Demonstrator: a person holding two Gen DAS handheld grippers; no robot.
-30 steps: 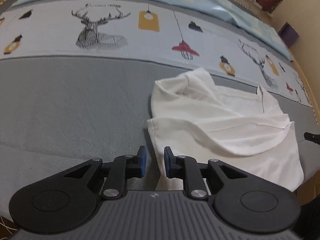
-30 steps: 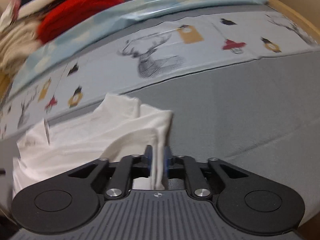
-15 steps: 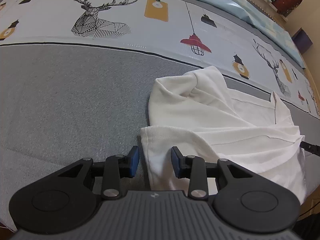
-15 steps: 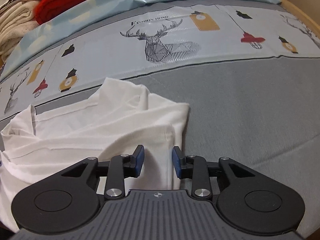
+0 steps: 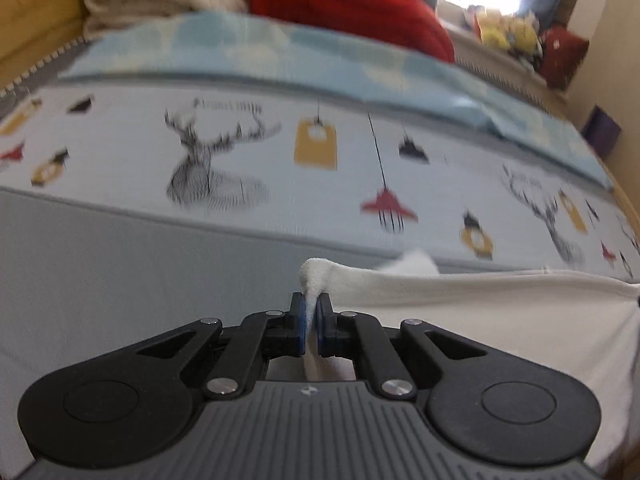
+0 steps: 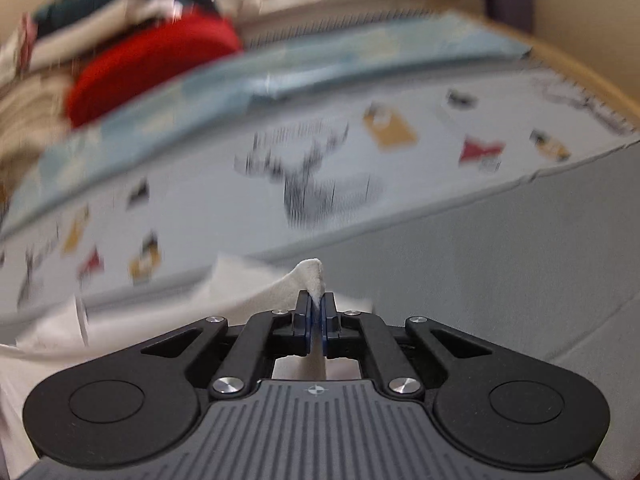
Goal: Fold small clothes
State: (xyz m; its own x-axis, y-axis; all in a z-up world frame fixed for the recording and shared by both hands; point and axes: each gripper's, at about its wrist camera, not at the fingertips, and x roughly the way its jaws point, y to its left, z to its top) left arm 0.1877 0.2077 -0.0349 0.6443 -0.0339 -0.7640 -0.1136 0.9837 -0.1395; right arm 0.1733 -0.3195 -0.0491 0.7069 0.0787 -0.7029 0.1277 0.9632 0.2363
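Observation:
A small white garment lies on the grey bed cover and stretches to the right in the left wrist view. My left gripper is shut on its near left corner, which sticks up between the blue pads. In the right wrist view the same white garment spreads to the left. My right gripper is shut on its near right corner, with a tuft of cloth poking up above the pads. Both corners are lifted off the cover.
A pale printed sheet with deer and lamp pictures runs across behind the garment. A light blue blanket, a red cushion and piled clothes lie at the back. Wooden bed edge at right.
Both grippers were open around the garment's near corners half a second ago. Now both have shut on the corners and lifted, and the views have tipped up towards the back of the bed.

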